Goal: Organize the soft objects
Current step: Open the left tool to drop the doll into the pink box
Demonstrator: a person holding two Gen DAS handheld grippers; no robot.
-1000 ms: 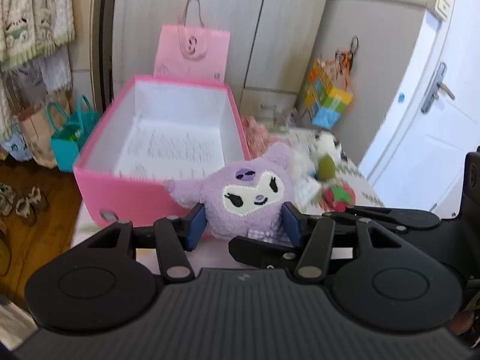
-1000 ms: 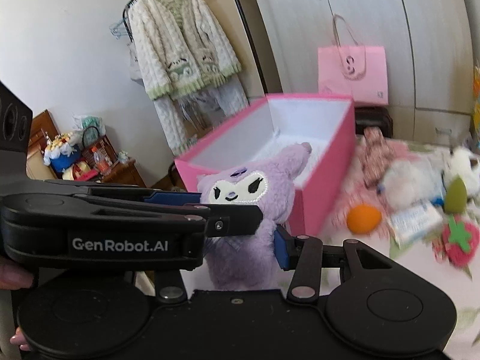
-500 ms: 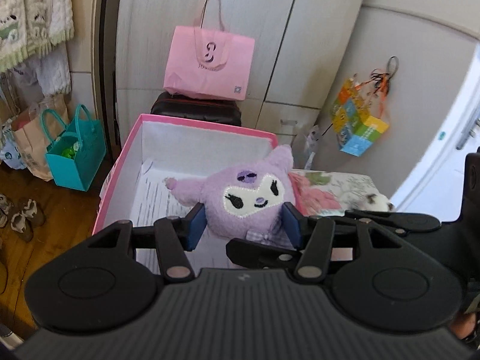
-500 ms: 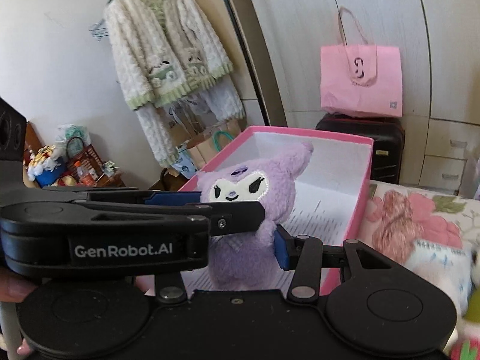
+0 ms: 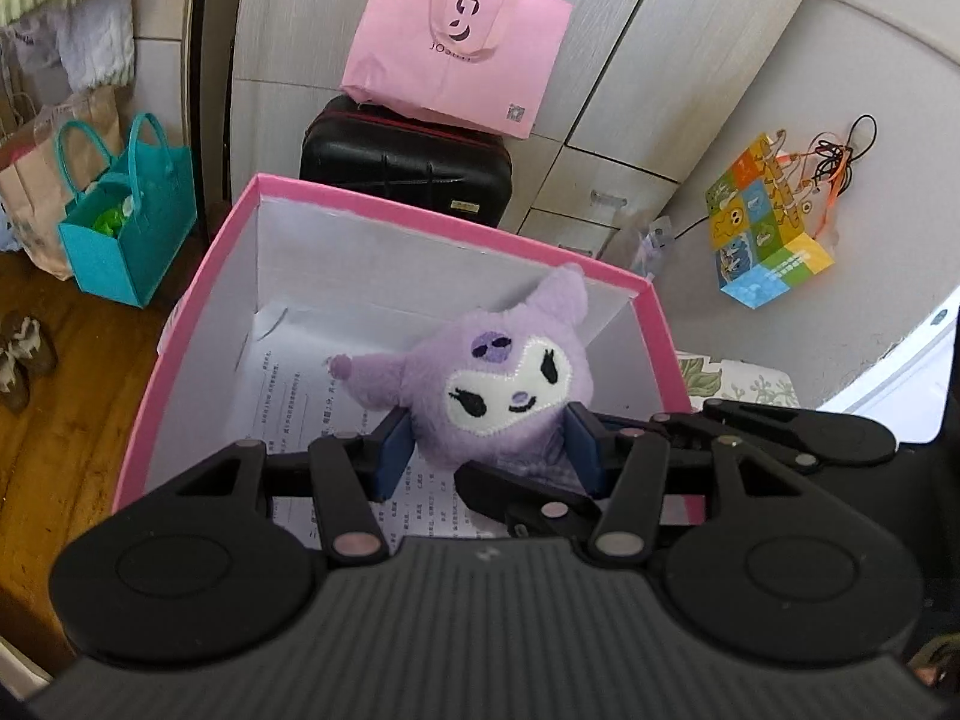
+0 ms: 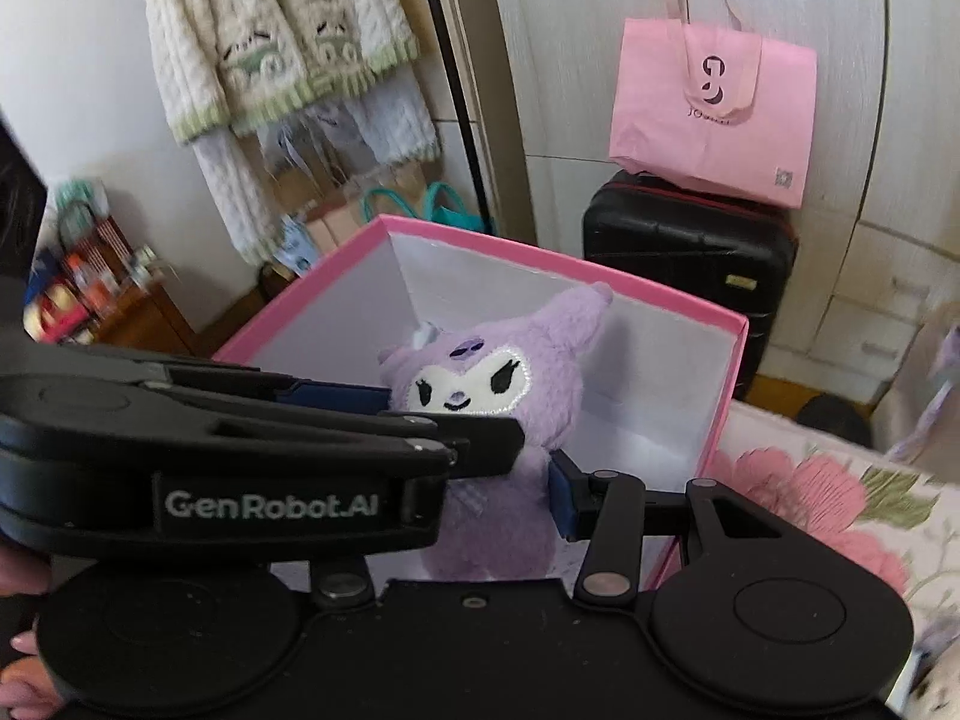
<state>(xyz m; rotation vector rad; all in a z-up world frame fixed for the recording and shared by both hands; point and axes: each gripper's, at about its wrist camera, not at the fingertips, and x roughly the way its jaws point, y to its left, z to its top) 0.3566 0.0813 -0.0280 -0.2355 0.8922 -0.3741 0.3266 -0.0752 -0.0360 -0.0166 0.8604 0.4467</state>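
A purple plush toy with a white face is held between the blue pads of both grippers. My left gripper is shut on its body. My right gripper is shut on it too, with the left gripper crossing in front. The plush hangs over the inside of the open pink box, above printed paper on the box floor. The box has white inner walls.
A pink paper bag sits on a black suitcase behind the box, against wardrobe doors. A teal bag stands on the wooden floor at left. A floral cloth covers the surface right of the box.
Both grippers have carried the plush forward from the box's front edge to over its inside. The loose toys on the cloth have dropped out of view.
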